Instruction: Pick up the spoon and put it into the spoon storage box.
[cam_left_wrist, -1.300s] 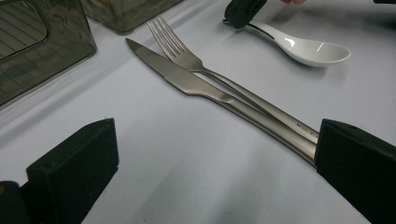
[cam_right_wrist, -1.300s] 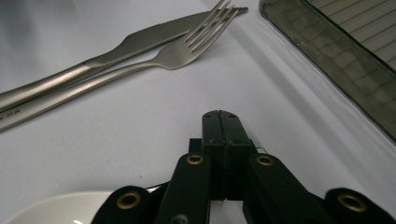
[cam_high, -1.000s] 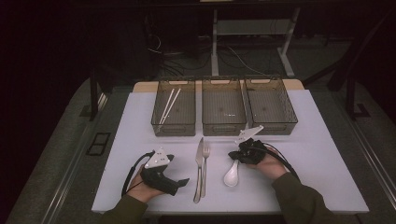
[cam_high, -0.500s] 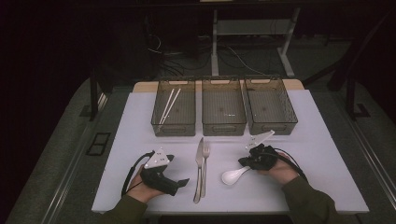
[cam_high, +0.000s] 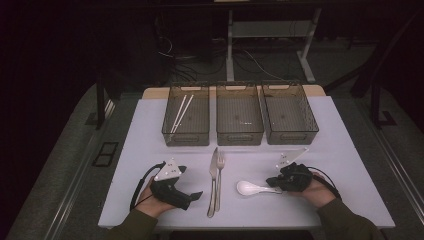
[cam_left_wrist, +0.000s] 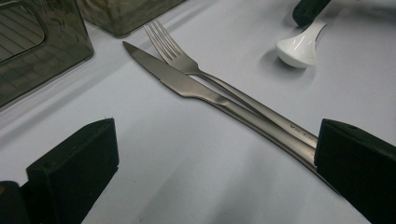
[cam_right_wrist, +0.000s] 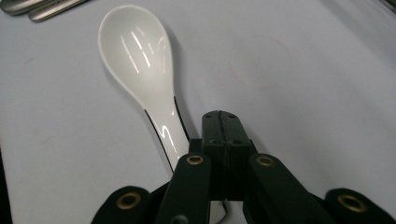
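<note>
Dragged rightward since the earlier frame, the white spoon (cam_high: 248, 188) lies beside the clenched right tongs (cam_high: 272, 182), while the left tongs (cam_high: 196, 195) are held released, so regrasping is judged next.

Spoon (cam_right_wrist: 140, 70): handle end runs under the closed jaws of the right gripper (cam_right_wrist: 224, 135) in the right gripper view; whether the pads pinch it or merely lie over it cannot be told. In the high view the same handle end is covered by that gripper's black body. In the left gripper view the spoon's handle is cut by the top edge, with a dark object above it, too little in frame to identify. Knife (cam_left_wrist: 196, 88) and fork (cam_left_wrist: 187, 60): handle ends hidden behind the left gripper's (cam_left_wrist: 215, 163) right-hand jaw. Left bin (cam_left_wrist: 37, 51) cropped by frame edge. Small whitish mark in the middle bin (cam_high: 239, 120), too small to identify.
</note>
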